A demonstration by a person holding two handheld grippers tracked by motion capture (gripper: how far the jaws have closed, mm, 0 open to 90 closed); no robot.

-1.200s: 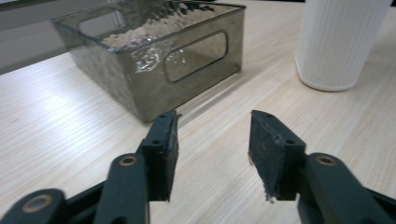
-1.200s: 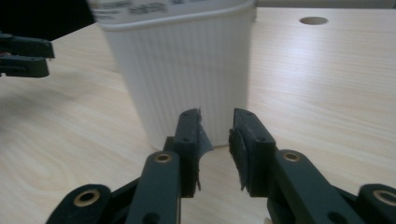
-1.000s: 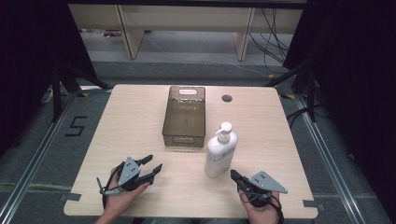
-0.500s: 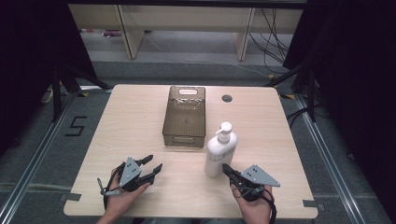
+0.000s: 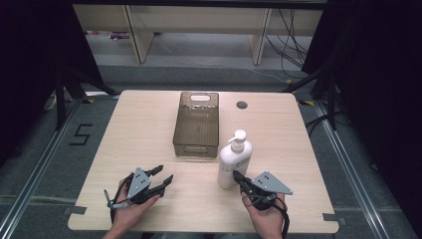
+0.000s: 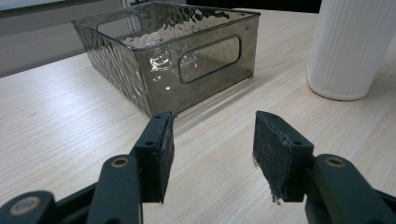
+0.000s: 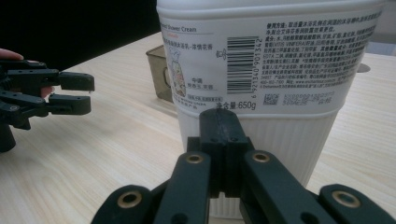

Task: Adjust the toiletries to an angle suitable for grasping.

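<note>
Nearest, at the table's (image 5: pixel 149 119) front edge, two hand-held grippers are recorded.

Right gripper (image 5: pixel 238 176): held at about 5 o'clock on the tabletop as taken from the high view. Its jaws are pressed together with nothing between them, as shown in the right gripper view (image 7: pixel 219 135). Its tips are aimed toward 11 o'clock and are seen just short of, or possibly against, the base of the bottle; contact cannot be settled.

Left gripper (image 5: pixel 164 174): held at about 7 o'clock on the tabletop. Its jaws are spread partway with only bare table between them, as shown in the left gripper view (image 6: pixel 212 144). It is pointed toward 2 o'clock.

Pump bottle (image 5: pixel 234 160): white, standing upright, long axis vertical, pump head on top. It is placed directly ahead of the right gripper's tips and well apart from the left gripper, at that gripper's 2 o'clock (image 6: pixel 352 46). The right hand is judged the nearer by far. A ribbed lower body and a printed label are noted (image 7: pixel 261 60).

Bin (image 5: pixel 196 124): smoky clear plastic, empty, long axis running from 6 to 12 o'clock, set just beyond the bottle at its 10 o'clock (image 6: pixel 168 56).

Judgement: before the bottle can be gripped, the closed right jaws would have to be opened wider than its body.
</note>
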